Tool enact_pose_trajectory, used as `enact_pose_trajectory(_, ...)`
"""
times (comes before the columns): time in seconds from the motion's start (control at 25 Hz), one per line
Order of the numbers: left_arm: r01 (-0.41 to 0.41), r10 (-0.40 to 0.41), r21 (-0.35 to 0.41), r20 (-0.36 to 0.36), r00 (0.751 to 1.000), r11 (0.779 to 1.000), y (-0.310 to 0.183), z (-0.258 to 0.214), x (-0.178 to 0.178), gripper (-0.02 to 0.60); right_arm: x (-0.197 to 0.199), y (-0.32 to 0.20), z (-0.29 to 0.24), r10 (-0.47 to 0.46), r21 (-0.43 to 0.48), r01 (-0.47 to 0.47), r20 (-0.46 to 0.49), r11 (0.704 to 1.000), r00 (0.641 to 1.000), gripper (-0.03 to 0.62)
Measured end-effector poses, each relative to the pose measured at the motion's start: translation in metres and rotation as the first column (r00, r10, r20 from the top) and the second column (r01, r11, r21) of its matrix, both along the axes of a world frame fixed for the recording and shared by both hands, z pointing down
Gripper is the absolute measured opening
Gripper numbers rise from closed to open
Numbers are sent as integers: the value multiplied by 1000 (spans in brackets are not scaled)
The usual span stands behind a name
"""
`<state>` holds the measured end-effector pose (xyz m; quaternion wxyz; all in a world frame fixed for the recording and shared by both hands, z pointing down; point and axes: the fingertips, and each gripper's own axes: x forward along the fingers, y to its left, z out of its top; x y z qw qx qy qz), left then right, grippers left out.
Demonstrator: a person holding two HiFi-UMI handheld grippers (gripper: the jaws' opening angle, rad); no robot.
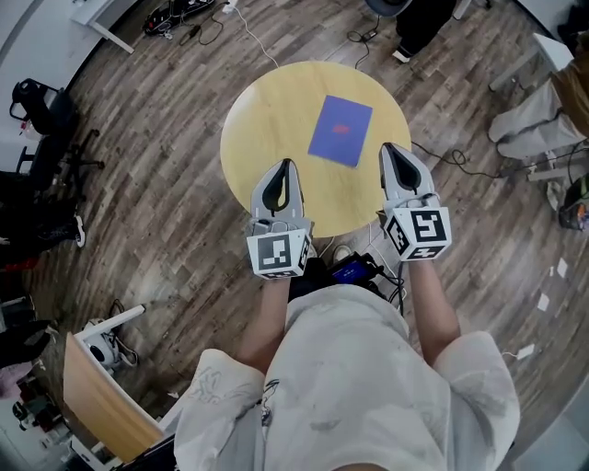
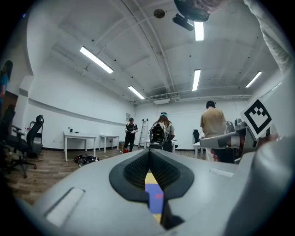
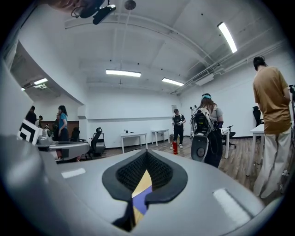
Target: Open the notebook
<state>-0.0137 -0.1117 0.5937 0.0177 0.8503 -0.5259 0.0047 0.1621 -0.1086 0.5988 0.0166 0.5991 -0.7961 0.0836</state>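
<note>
A closed blue notebook with a small red mark on its cover lies on the round yellow table, a little right of centre. My left gripper hovers over the table's near edge, left of the notebook and apart from it, jaws shut on nothing. On the other side my right gripper hangs just beside the notebook's near right corner, also shut and empty. In the left gripper view a sliver of the notebook shows through the narrow slit between the jaws. The right gripper view shows the same notebook.
Wood floor surrounds the table, with cables at the back. A black office chair stands at the left and white furniture at the right. Several people stand among desks farther off. A wooden board sits at the lower left.
</note>
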Motion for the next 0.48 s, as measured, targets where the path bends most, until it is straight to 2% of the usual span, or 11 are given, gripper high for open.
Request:
enact_pose_trajectory(0.08, -11, 12, 29, -5, 1000, 1000, 10, 74, 1, 18, -2, 9, 81, -1, 0, 1, -13, 1000, 1000, 6)
enact_pose_trajectory(0.28, -35, 36, 57, -8, 999, 998, 13, 298, -77, 18, -83, 6, 335, 22, -64, -24, -34, 998, 999, 6)
enact_pose_trajectory(0.36, -44, 44, 65, -11, 999, 997, 26, 377, -79, 18, -84, 14, 430, 40, -99, -43, -41, 994, 998, 7)
enact_pose_trajectory(0.48, -53, 54, 72, -12, 998, 996, 49, 470, -61, 18, -67, 30, 547, 55, -150, -62, -50, 987, 997, 6)
